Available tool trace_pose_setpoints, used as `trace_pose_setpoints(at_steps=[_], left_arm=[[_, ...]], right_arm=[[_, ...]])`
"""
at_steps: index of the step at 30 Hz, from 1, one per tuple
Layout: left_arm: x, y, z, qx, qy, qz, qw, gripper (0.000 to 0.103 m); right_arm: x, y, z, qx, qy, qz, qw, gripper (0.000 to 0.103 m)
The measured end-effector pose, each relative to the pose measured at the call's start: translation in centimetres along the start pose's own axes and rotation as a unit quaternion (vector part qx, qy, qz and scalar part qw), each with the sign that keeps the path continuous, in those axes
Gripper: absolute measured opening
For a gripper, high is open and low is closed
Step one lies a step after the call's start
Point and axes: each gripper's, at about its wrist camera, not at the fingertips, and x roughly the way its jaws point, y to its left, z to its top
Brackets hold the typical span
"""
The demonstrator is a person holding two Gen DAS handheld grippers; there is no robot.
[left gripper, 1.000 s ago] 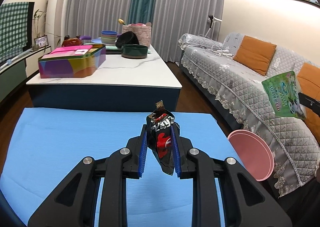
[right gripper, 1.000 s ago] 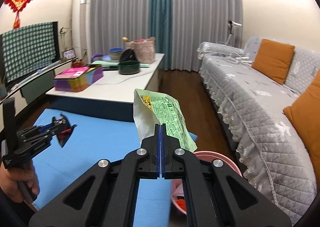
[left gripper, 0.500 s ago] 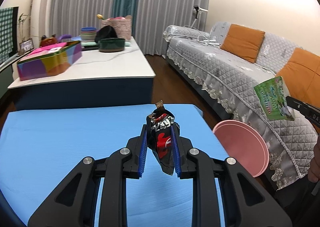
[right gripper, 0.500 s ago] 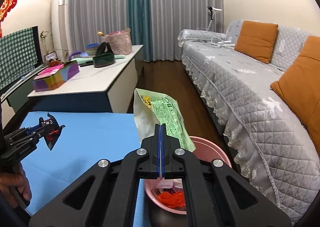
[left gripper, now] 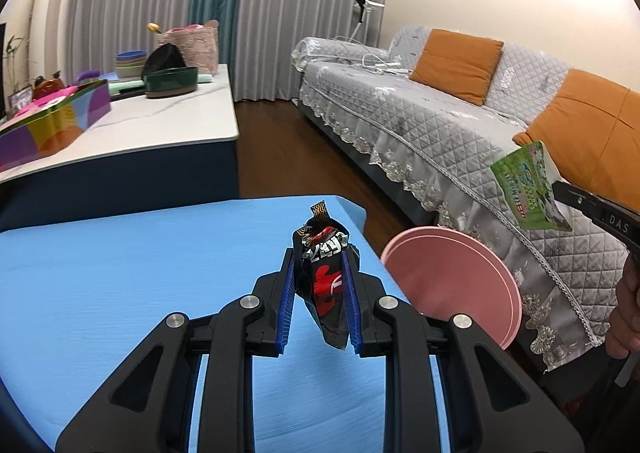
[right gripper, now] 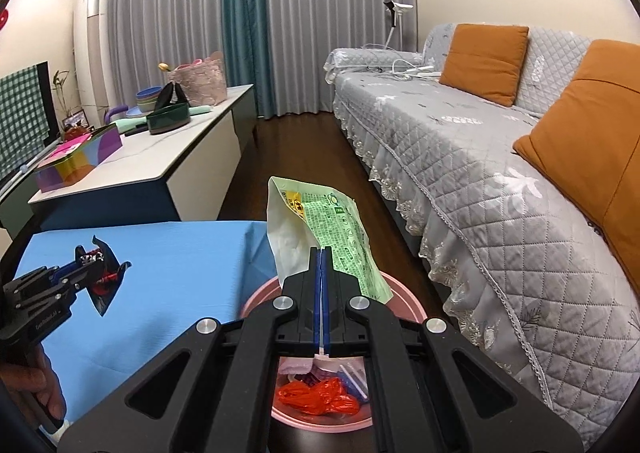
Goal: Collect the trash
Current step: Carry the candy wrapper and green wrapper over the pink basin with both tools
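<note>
My left gripper point(left gripper: 319, 265) is shut on a crumpled black and red snack wrapper point(left gripper: 325, 285), held above the blue table point(left gripper: 120, 273) near its right edge. The right wrist view shows that same wrapper point(right gripper: 100, 277) at the left. My right gripper point(right gripper: 322, 257) is shut on a flat green and white packet point(right gripper: 320, 229), which hangs over the pink bin point(right gripper: 404, 295). The bin holds red plastic and other scraps point(right gripper: 316, 397). In the left wrist view the bin point(left gripper: 452, 281) stands right of the table, with the green packet point(left gripper: 528, 185) above it.
A grey quilted sofa point(right gripper: 500, 173) with orange cushions point(right gripper: 488, 61) runs along the right. Behind the blue table is a white counter point(left gripper: 140, 129) with a colourful box point(left gripper: 52, 125), bowls and a basket. Dark wood floor lies between counter and sofa. A hand point(right gripper: 36, 393) grips the left handle.
Both grippers have swung rightward and lower toward the pink bin, each keeping its wrapper. The right gripper has arrived over the bin, whose contents have come into view.
</note>
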Motion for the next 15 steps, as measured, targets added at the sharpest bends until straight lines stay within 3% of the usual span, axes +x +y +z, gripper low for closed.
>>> trace_pose_setpoints(at_steps=[15], left_arm=[[2.7,-4.4,0.7,0.032,0.011,-0.035,0.9988,0.022]], right_arm=[[1.3,-1.6,0.4,0.017,0.002,0.000,1.000,0.001]])
